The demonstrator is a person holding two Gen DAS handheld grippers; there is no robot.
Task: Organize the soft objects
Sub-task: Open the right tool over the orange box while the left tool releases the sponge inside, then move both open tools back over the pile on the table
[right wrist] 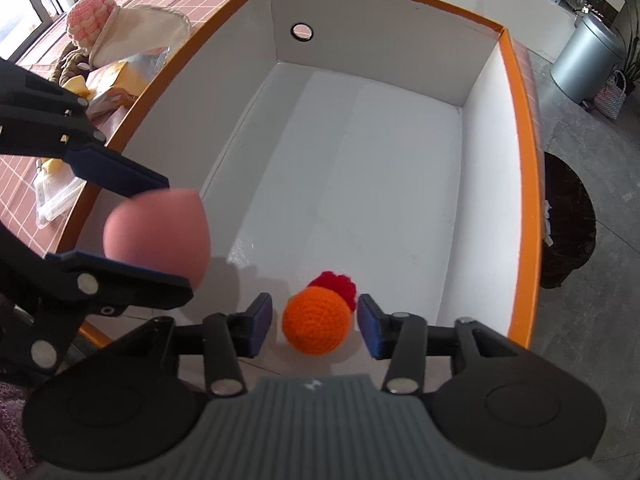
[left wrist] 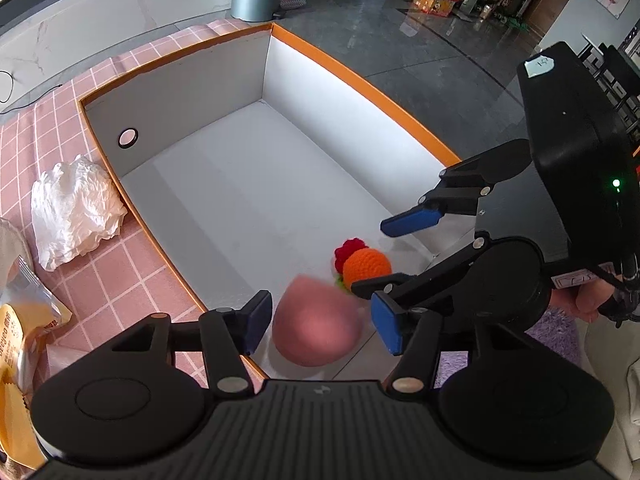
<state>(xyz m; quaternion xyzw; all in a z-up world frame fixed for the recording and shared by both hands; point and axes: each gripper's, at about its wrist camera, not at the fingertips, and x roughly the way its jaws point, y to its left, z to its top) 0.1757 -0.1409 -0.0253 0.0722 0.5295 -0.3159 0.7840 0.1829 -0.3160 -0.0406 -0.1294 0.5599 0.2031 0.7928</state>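
Left gripper [left wrist: 320, 322] jaws stood apart around the blurred, apparently light, compressible pink sponge [left wrist: 318, 322]; right gripper [right wrist: 314, 326], also apart, straddled the soft orange ball [right wrist: 316, 320], best pinched mid-body.

Left tool [left wrist: 320, 322]: matte black linkage arms, round silver rivets at the pivots, 2 flat blue pads [left wrist: 386, 328], ribbed black housing flanked by 2 round black discs. Right tool [right wrist: 314, 326]: same black arms and silver rivets, blue pads [right wrist: 370, 326], ribbed grey housing. From the left view, boxy black body with a lit green LED, a pale sticker on top, a handwritten white label, bare fingers [left wrist: 588, 304] beside a black strap.
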